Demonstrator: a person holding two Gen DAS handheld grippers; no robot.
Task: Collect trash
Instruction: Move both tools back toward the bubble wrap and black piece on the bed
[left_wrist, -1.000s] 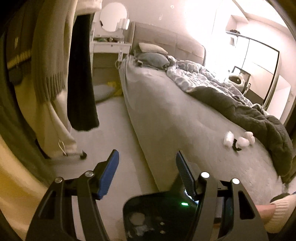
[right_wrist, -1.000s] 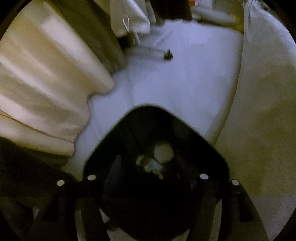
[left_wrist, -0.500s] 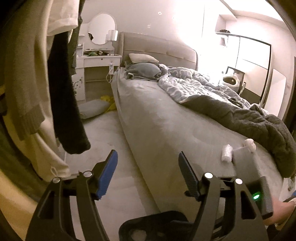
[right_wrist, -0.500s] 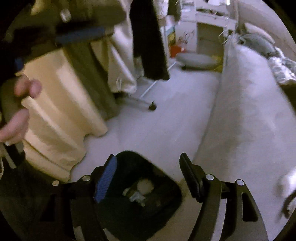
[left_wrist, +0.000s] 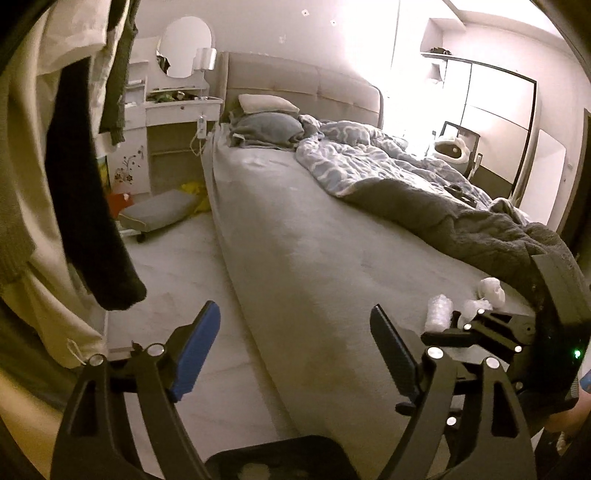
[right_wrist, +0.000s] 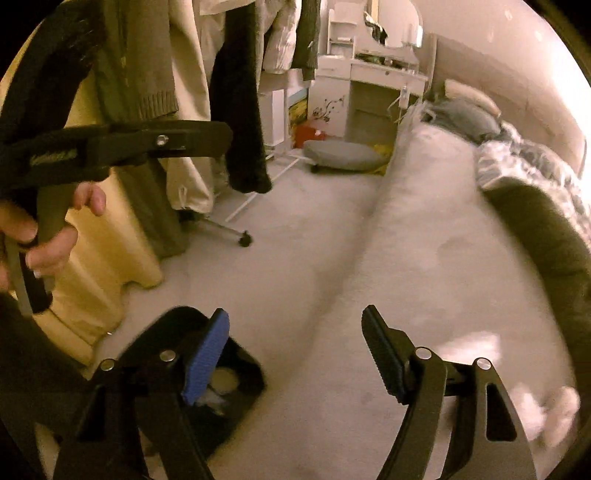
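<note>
1. The left tongs (left_wrist: 295, 347) stand wide apart with nothing between them; their jaws have just been opening. One finger carries a blue pad (left_wrist: 195, 354), the other a black ribbed one.
2. The right tongs (right_wrist: 295, 354) also stand apart and hold nothing; their jaws have just been opening too. Through the gap between them only the pale bed sheet is seen.
3. In the left wrist view the body of the right tongs shows at the right edge, with a small green light (left_wrist: 577, 353) on it.
4. In the right wrist view a hand (right_wrist: 44, 236) at the left edge grips the handle of the left tongs.
5. A black trash bin (right_wrist: 236, 373) stands on the floor beside the bed, just under the blue finger of the right tongs. Some white crumpled trash lies inside it.
6. More trash, a few white crumpled pieces (left_wrist: 439, 314), lies on the bed (left_wrist: 314, 258) near the edge of a dark grey blanket (left_wrist: 480, 236). In the right wrist view these pieces are blurred at the lower right.
7. Farther on the bed there are a blue patterned duvet (left_wrist: 362, 155) and pillows (left_wrist: 266, 103) at the headboard.
8. On the left, clothes hang from a rack (right_wrist: 229, 96), and a white desk (left_wrist: 181, 107) with a round mirror stands in the corner.
</note>
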